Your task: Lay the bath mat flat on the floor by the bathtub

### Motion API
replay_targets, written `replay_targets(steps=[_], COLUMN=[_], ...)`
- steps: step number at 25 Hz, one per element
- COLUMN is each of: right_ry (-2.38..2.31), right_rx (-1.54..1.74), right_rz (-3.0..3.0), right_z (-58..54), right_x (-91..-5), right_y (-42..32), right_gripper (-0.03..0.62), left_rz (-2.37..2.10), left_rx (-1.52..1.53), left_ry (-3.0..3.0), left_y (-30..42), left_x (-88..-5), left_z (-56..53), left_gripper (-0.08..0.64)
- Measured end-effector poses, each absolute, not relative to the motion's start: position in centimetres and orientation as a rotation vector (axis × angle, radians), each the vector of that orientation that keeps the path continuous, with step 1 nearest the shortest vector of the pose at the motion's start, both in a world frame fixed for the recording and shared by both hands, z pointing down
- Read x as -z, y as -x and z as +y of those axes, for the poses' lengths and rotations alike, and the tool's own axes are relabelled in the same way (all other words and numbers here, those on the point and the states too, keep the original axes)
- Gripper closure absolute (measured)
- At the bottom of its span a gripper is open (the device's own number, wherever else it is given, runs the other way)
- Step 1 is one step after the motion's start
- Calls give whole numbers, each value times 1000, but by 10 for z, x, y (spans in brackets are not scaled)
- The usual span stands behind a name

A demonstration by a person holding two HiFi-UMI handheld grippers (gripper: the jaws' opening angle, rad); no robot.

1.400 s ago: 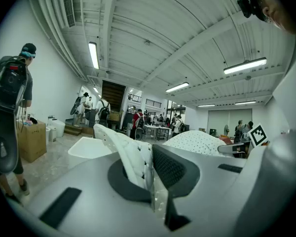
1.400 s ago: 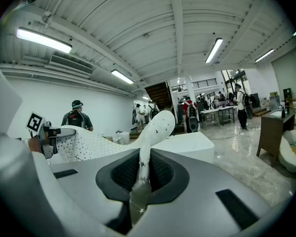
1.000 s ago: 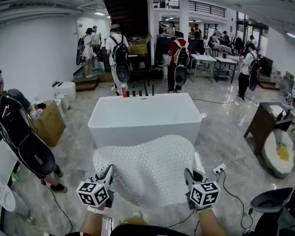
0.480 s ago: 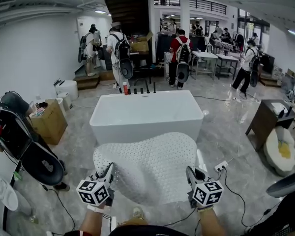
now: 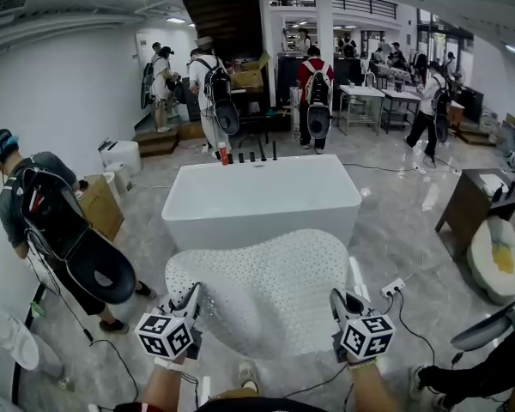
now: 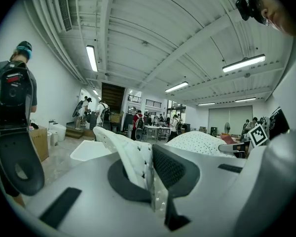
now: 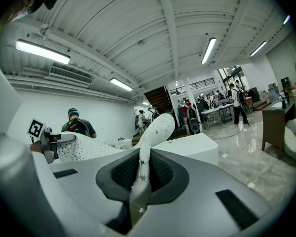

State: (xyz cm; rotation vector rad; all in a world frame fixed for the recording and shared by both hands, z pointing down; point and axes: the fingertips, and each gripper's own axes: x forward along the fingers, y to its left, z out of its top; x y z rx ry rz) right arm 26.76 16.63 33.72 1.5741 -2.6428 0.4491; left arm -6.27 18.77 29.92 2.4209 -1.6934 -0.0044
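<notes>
A white perforated bath mat (image 5: 262, 290) hangs spread in the air between my two grippers, in front of the white bathtub (image 5: 259, 200). My left gripper (image 5: 191, 300) is shut on the mat's near left corner (image 6: 133, 159). On the near right corner (image 7: 143, 169) my right gripper (image 5: 336, 302) is clamped shut. The mat bulges upward in the middle and its far edge overlaps the tub's front wall in the head view. The floor under the mat is hidden.
A power strip (image 5: 394, 287) with a cable lies on the marble floor right of the mat. A person with a backpack (image 5: 43, 221) stands at the left. A dark cabinet (image 5: 468, 209) is at the right. Several people stand behind the tub.
The mat and both grippers stay almost where they were. The person at the left has straightened up and come into fuller view; people in the background have shifted.
</notes>
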Motion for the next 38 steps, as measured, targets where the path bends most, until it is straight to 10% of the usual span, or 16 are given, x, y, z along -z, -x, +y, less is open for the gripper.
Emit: replay_targets(steps=[38], right_ry=[-1599], right_rx=[-375], right_rz=[-2587], right_z=[-67], right_x=[-321], right_y=[-158], right_gripper=[551], left_rz=[-1688], left_rx=[97], left_ry=[-2354], left_y=[179], left_x=[-306], left_z=[-51], left_gripper=[534])
